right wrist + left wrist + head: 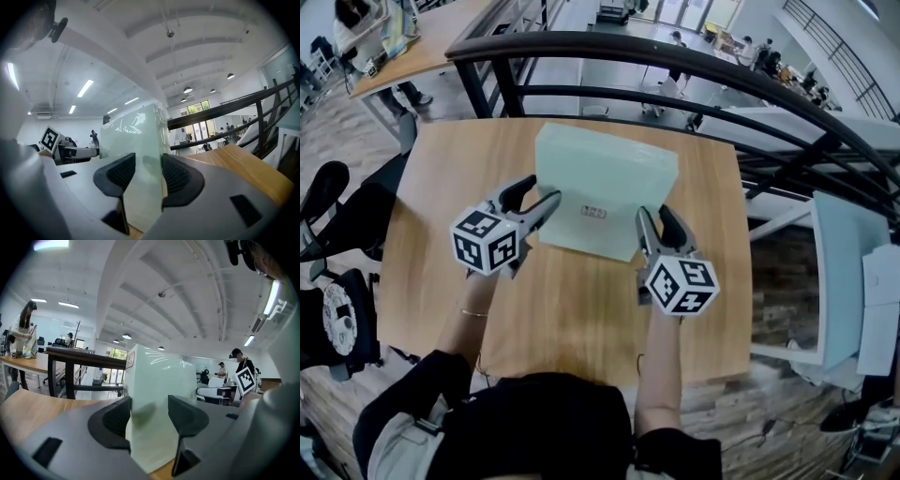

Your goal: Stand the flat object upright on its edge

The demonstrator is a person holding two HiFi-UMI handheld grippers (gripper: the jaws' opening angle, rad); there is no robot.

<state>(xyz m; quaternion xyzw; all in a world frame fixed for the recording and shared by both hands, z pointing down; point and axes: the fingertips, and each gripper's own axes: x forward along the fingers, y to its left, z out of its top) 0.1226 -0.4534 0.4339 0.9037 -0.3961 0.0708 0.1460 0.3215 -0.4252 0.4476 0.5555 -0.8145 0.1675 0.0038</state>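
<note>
A flat pale green box (605,187) with a small label on its face sits tilted over the wooden table (572,309). Its near edge is held up between both grippers. My left gripper (542,194) is shut on the box's near left corner. My right gripper (656,217) is shut on its near right corner. In the left gripper view the box (159,380) rises between the dark pads of that gripper (149,413). In the right gripper view the box (136,136) fills the gap of the right gripper (148,174), both pads pressing on it. Whether the far edge rests on the table is hidden.
A black curved railing (675,61) runs just behind the table's far edge. A white shelf unit (839,281) stands to the right, and a black chair (337,216) to the left. People sit and stand at desks in the background.
</note>
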